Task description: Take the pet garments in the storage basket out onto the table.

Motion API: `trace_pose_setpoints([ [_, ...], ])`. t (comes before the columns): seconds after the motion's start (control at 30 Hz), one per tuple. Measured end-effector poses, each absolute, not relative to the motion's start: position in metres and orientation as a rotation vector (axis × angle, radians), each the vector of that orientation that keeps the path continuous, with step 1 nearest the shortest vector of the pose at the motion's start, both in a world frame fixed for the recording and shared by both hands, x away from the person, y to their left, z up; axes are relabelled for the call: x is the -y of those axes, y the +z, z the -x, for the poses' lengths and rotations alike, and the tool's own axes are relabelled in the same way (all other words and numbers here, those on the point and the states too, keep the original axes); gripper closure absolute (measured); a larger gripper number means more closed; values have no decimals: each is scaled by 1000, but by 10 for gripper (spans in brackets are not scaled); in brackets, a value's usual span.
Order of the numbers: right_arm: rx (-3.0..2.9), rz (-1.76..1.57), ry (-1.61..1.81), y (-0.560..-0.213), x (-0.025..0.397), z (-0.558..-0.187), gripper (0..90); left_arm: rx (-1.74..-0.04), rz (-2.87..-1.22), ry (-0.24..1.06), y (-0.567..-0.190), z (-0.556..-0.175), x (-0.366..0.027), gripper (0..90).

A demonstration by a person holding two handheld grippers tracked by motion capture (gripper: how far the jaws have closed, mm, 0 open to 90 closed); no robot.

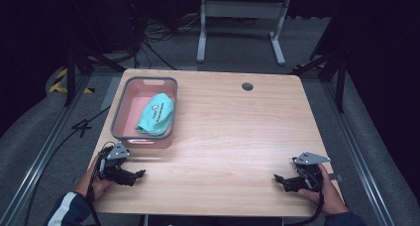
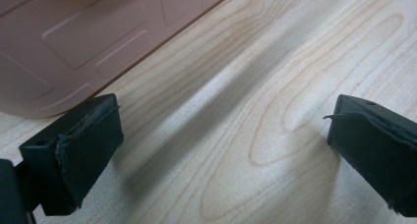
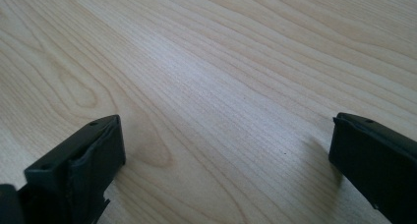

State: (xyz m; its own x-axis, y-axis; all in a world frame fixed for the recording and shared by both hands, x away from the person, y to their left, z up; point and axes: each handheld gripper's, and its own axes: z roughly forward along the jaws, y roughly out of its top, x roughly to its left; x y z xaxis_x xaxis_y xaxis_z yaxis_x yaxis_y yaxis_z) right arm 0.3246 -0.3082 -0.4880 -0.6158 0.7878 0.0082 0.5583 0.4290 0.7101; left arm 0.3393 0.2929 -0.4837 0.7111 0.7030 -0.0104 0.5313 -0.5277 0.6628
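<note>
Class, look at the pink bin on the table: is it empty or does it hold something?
Not empty: a crumpled teal cloth lies inside the pink bin, against its right wall.

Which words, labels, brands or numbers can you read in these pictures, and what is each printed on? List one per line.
Teal cloth in the pink bin: a small dark print with a round mark, too small and blurred to read.
Pink bin wall in the left gripper view: raised blank panels, no lettering.
Table, left gripper, right gripper: no text to read.

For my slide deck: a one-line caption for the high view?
Teal cap in a pink bin; both open tools, left and right, rest near the table edge.
</note>
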Motion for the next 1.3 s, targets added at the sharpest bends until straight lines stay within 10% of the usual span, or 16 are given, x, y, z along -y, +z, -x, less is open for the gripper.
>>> trace_pose_setpoints([
  [0.37,-2369,-1146,989,-488,308,-326,5,-1008,-2293,363,-471,-327,-286,184],
  [1.3,-2369,-1146,992,-488,308,-327,6,-777,-2239,475,-398,-312,-270,229],
])
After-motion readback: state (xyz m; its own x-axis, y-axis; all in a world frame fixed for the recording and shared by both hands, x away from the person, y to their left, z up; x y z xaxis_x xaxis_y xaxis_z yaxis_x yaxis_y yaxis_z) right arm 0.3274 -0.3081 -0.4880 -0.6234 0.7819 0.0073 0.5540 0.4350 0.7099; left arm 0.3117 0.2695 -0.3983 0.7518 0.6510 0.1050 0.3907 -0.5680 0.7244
